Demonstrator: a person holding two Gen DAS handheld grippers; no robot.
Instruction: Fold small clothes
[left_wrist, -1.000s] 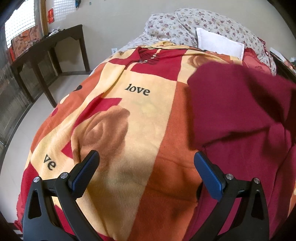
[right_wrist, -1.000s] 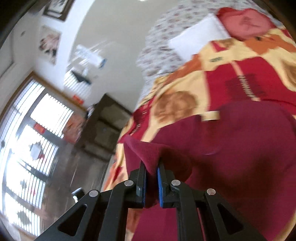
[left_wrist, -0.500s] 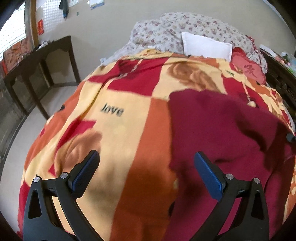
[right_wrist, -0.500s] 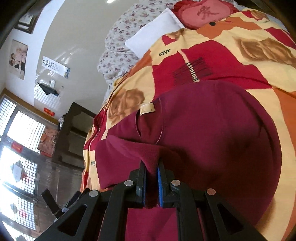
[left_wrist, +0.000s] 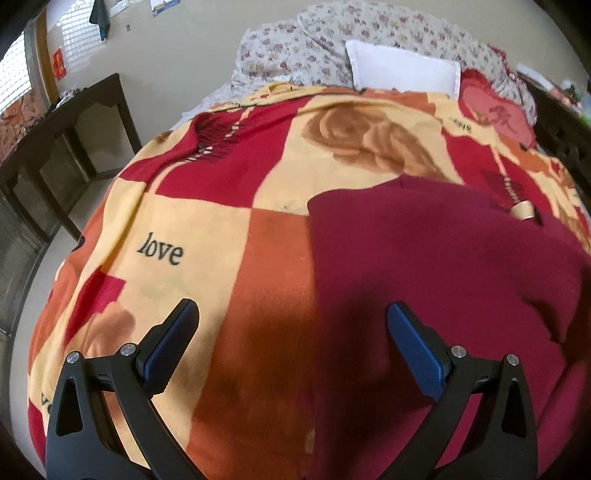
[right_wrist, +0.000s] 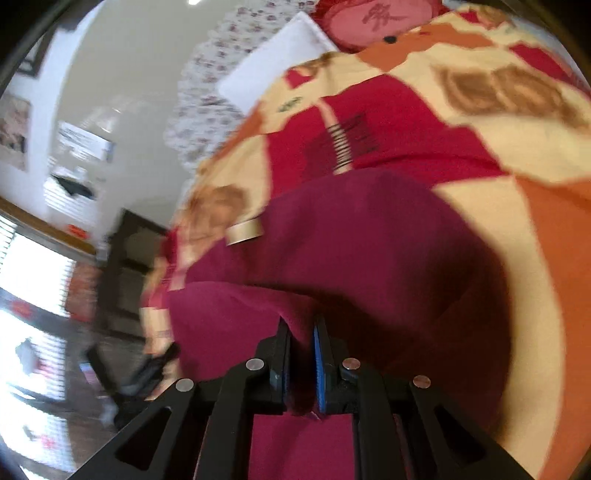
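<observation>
Left gripper (left_wrist: 291, 334) jaws wide, nothing between them, hovering over the blanket (left_wrist: 207, 236) at the left edge of the maroon garment (left_wrist: 443, 280), which lies flat on the bed's right half; right gripper (right_wrist: 301, 363) pinched narrow on a raised fold of it. Best to lay that fold flat, edges aligned, before letting go, while the left pins the near edge against dragging

I count one maroon garment (left_wrist: 443, 266) on one patterned blanket (left_wrist: 207, 229). One white pillow (left_wrist: 402, 70) at 12 o'clock, one red cushion (left_wrist: 495, 110) at 1, one dark table (left_wrist: 66, 122) at 10.
</observation>
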